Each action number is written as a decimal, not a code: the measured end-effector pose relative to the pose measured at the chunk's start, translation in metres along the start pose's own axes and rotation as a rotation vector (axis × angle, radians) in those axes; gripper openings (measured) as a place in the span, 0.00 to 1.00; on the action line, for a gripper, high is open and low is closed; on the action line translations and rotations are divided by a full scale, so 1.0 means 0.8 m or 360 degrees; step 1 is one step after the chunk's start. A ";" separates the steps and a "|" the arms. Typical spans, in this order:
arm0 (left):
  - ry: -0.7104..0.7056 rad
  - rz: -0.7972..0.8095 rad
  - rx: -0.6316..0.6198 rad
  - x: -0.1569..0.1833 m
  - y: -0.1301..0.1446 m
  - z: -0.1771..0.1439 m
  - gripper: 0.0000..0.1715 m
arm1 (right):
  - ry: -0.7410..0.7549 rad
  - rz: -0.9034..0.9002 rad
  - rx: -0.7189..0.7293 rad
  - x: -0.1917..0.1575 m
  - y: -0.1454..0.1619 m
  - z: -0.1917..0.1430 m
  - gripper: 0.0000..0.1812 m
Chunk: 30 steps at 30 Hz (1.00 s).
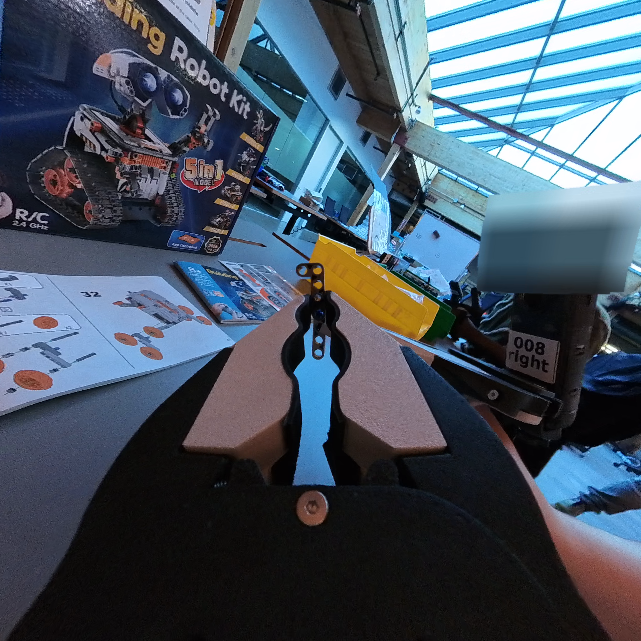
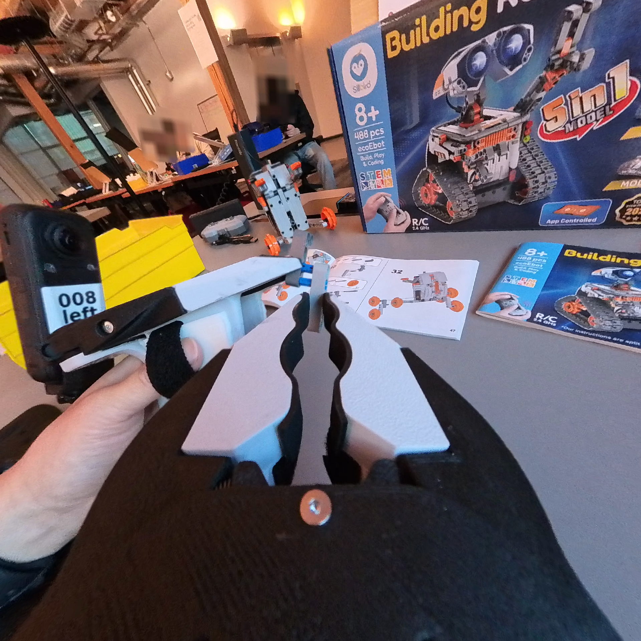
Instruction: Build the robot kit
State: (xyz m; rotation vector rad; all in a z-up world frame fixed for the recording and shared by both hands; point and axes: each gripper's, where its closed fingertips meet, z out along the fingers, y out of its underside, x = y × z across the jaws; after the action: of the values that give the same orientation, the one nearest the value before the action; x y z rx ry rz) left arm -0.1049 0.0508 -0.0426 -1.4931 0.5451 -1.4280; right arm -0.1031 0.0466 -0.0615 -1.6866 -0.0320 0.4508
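Clamped mid-frame: left hand-held gripper [image 1: 316, 305] on a perforated dark beam [image 1: 315, 295], right hand-held gripper [image 2: 315, 305] on a grey brick piece [image 2: 317, 298] – tips touching, likely for joining – above the bench [image 2: 520, 399], instruction booklet [image 2: 409, 295] open behind.

Left gripper [image 1: 317, 305], right gripper [image 2: 315, 305]: white wavy black-lined jaws, black housing, silver screw.

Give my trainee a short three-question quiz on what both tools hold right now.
1. True or false: the left tool is shut on a dark holed beam.
2. What does the right tool grip: (a) an orange wheel, (b) a grey beam, (c) a booklet?
3. Which paper lies open on the table?

Key: 1 true; 2 b; 3 the instruction manual.
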 end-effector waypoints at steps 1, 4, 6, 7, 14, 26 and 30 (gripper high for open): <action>0.0013 -0.0030 0.0005 0.000 -0.001 0.001 0.02 | -0.0004 -0.0027 -0.0008 0.001 -0.001 -0.001 0.04; 0.0068 -0.0132 0.0039 0.008 -0.005 0.014 0.02 | 0.0011 -0.0142 -0.0002 0.012 -0.014 -0.006 0.04; 0.0076 -0.0136 0.0045 0.013 -0.010 0.029 0.02 | 0.0023 -0.0194 0.0004 0.025 -0.027 -0.007 0.04; 0.0074 -0.0105 0.0037 0.014 -0.012 0.038 0.02 | 0.0034 -0.0222 0.0009 0.034 -0.033 -0.008 0.04; 0.0164 -0.0151 0.0055 0.003 0.006 0.079 0.02 | 0.0043 -0.0146 0.0031 0.079 -0.029 -0.006 0.04; 0.0223 -0.0280 0.0118 -0.011 -0.008 0.070 0.02 | 0.0149 0.0233 0.0077 0.092 -0.026 -0.002 0.04; 0.0121 -0.0144 0.0066 -0.019 -0.003 0.072 0.02 | 0.0167 0.0335 0.0012 0.082 -0.008 0.017 0.04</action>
State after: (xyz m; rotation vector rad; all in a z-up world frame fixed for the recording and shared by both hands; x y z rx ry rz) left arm -0.0554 0.0834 -0.0400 -1.4508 0.4965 -1.5621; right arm -0.0454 0.0789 -0.0747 -1.7110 0.2258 0.5178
